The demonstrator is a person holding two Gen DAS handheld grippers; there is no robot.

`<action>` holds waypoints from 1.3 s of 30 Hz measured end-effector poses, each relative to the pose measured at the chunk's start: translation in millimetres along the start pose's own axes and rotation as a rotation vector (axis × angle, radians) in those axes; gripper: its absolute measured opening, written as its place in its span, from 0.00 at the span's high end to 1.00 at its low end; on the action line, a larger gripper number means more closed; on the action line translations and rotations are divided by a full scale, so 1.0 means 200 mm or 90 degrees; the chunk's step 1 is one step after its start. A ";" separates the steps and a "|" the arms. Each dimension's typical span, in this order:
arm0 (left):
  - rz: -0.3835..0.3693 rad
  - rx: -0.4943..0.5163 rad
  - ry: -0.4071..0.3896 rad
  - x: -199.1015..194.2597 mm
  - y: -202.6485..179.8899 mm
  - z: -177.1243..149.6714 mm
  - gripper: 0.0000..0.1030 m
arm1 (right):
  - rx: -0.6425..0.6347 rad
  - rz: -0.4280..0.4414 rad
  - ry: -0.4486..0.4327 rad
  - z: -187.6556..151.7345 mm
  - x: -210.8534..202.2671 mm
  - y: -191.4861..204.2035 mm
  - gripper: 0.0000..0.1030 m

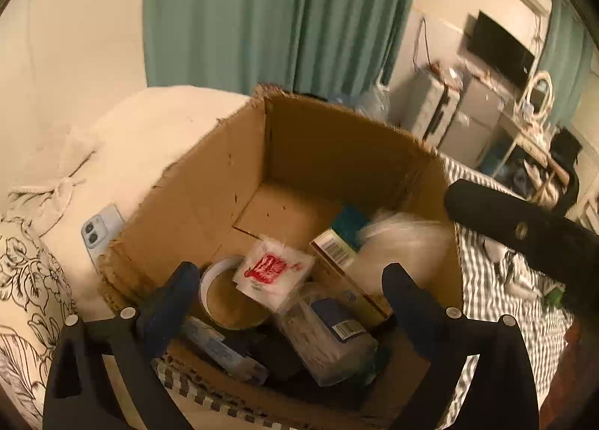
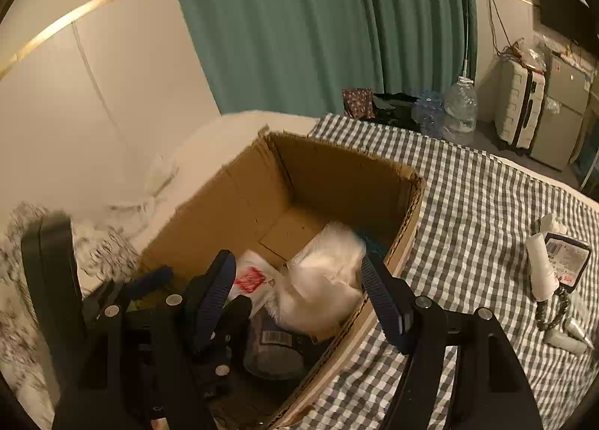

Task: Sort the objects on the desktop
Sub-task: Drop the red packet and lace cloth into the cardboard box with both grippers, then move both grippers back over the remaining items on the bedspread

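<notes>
Green curtains (image 2: 299,29) are hanging behind a bed with a checked cover (image 2: 479,205), and a cardboard box (image 2: 232,197) is sitting on it, already taking sorted things: a tape roll (image 1: 224,291), a red-printed packet (image 1: 271,270), a carton (image 1: 333,248) and a white bag (image 2: 322,280). The left gripper (image 1: 290,287) is hovering over the box with its jaws wide and nothing between them. The right gripper (image 2: 295,289) is standing partly open over the white bag, its pads not pressing on it. A white tube (image 2: 541,265) and a dark packet (image 2: 567,257) are waiting well apart on the cover. Both grippers are crowding the same opening, so they are risking a knock against each other or the box wall. The soft bed is likely letting the box tip if it is nudged.
</notes>
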State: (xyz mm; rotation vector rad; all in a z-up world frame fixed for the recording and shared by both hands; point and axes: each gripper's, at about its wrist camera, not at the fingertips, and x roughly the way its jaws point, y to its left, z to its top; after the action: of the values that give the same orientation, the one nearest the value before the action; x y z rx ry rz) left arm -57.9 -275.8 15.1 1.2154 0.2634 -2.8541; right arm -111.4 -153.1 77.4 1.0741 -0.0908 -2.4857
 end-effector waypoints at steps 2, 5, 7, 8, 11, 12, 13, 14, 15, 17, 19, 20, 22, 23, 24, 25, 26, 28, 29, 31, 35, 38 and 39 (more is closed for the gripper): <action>0.003 0.000 0.005 -0.01 -0.01 0.00 0.02 | 0.005 0.003 0.000 0.01 -0.02 0.00 0.33; 0.005 0.001 0.006 -0.03 -0.01 0.00 0.02 | 0.005 -0.012 -0.013 0.00 -0.08 -0.02 0.33; -0.001 0.002 0.004 -0.06 -0.04 0.00 0.02 | 0.014 -0.024 -0.022 -0.02 -0.14 -0.06 0.33; -0.003 0.004 0.004 -0.07 -0.06 0.00 0.02 | 0.020 -0.029 -0.023 -0.04 -0.14 -0.10 0.33; -0.009 0.014 0.004 -0.10 -0.13 -0.02 0.00 | 0.038 -0.053 -0.022 -0.11 -0.21 -0.20 0.33; -0.010 0.015 0.004 -0.11 -0.16 -0.02 0.00 | 0.044 -0.074 -0.021 -0.15 -0.24 -0.25 0.33; -0.015 0.015 0.005 -0.12 -0.20 -0.03 0.00 | 0.048 -0.092 -0.022 -0.17 -0.27 -0.29 0.33; -0.018 0.016 0.008 -0.13 -0.25 -0.04 0.00 | 0.051 -0.110 -0.023 -0.21 -0.29 -0.33 0.33; -0.022 0.017 0.011 -0.13 -0.28 -0.05 0.00 | 0.056 -0.133 -0.026 -0.26 -0.35 -0.40 0.33; -0.031 0.022 0.017 -0.14 -0.37 -0.08 0.00 | 0.067 -0.161 -0.028 -0.34 -0.41 -0.51 0.31; -0.041 0.028 0.021 -0.15 -0.48 -0.13 0.00 | 0.093 -0.200 -0.028 -0.45 -0.49 -0.66 0.27; -0.046 0.032 0.025 -0.15 -0.52 -0.14 0.00 | 0.110 -0.214 -0.030 -0.49 -0.53 -0.73 0.26; -0.058 0.047 0.034 -0.14 -0.64 -0.19 0.00 | 0.167 -0.244 -0.032 -0.59 -0.60 -0.93 0.26; -0.061 0.056 0.038 -0.13 -0.69 -0.21 0.00 | 0.187 -0.255 -0.035 -0.62 -0.64 -1.01 0.26; -0.062 0.069 0.042 -0.13 -0.75 -0.24 0.00 | 0.212 -0.272 -0.040 -0.67 -0.68 -1.10 0.26; -0.064 0.081 0.044 -0.12 -0.80 -0.26 0.00 | 0.227 -0.283 -0.043 -0.70 -0.71 -1.16 0.26; -0.066 0.093 0.048 -0.11 -0.86 -0.29 0.00 | 0.245 -0.298 -0.048 -0.73 -0.75 -1.23 0.26; -0.070 0.109 0.059 -0.09 -0.97 -0.34 0.00 | 0.278 -0.318 -0.061 -0.79 -0.83 -1.35 0.26; -0.073 0.113 0.065 -0.07 -1.01 -0.36 0.00 | 0.292 -0.325 -0.068 -0.80 -0.85 -1.39 0.24; -0.077 0.123 0.077 -0.03 -1.09 -0.39 0.00 | 0.317 -0.338 -0.089 -0.83 -0.92 -1.49 0.20; -0.080 0.150 0.092 0.06 -1.25 -0.42 0.00 | 0.349 -0.361 -0.093 -0.88 -0.96 -1.64 0.17; -0.077 0.157 0.104 0.17 -1.35 -0.42 0.00 | 0.377 -0.393 -0.094 -0.92 -0.96 -1.74 0.03; -0.080 0.155 0.109 0.21 -1.37 -0.41 0.00 | 0.386 -0.404 -0.096 -0.93 -0.96 -1.79 0.00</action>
State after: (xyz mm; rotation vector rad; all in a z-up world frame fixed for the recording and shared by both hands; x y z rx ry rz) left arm -53.1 10.0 -31.9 1.5416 -0.0056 -2.9603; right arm 7.9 269.5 -2.4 1.2880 -0.6828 -3.2245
